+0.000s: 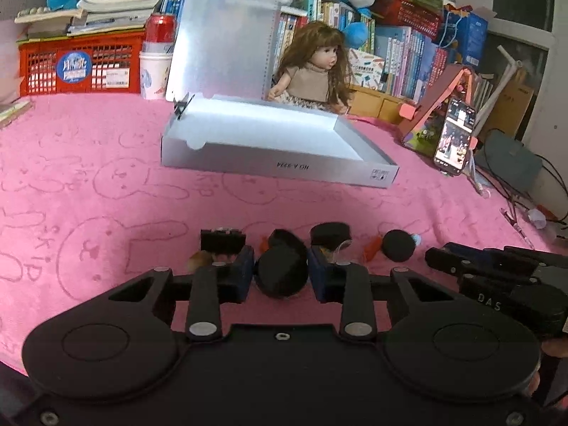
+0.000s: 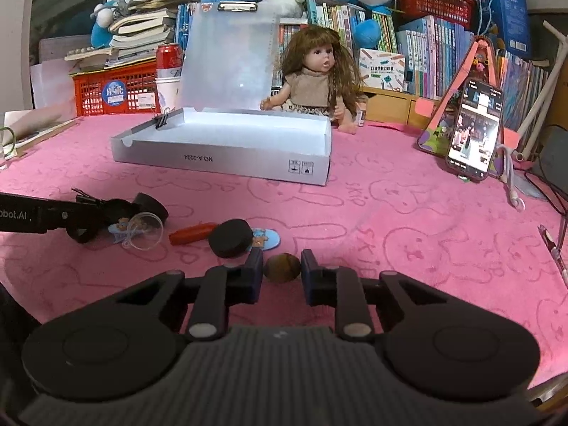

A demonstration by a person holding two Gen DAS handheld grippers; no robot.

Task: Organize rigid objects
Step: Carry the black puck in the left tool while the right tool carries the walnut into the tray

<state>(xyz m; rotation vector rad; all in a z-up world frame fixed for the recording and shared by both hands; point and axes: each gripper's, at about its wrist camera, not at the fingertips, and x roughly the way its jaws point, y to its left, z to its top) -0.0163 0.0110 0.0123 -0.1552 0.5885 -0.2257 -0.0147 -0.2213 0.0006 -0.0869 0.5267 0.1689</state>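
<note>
**Two claws over the clutter, empty box waiting beyond**

A black round cap (image 1: 281, 272) sits squarely between the blue fingers of the left claw (image 1: 282, 269); the fingers bracket it with a sliver of gap on each side, so the grip looks released rather than clenched. On the other hand, the right claw (image 2: 282, 266) straddles a brown nut (image 2: 283, 267) in the same way, jaws spread, the nut resting on the cloth between them. Each hand is therefore nearest its own piece, and closing is the likely next step for both.

Just past the fingers lies the rest of the scatter: a second black disc (image 2: 230, 238), an orange-red stick (image 2: 191, 233) lying crosswise with its long axis running left to right, a clear plastic dome (image 2: 143, 230) and a small blue bear card (image 2: 265, 239).

Straight ahead, well apart from the pile, stands the open grey box (image 2: 227, 158), its lid propped upright behind and a binder clip (image 2: 161, 120) on its left rim. Its tray appears empty.

Everything rests on a pink blanket (image 2: 390, 213) printed with rabbits. Behind sit a doll (image 2: 319, 78), a phone (image 2: 475, 135) on a stand, a red crate (image 2: 113, 88), books and plush toys.
</note>
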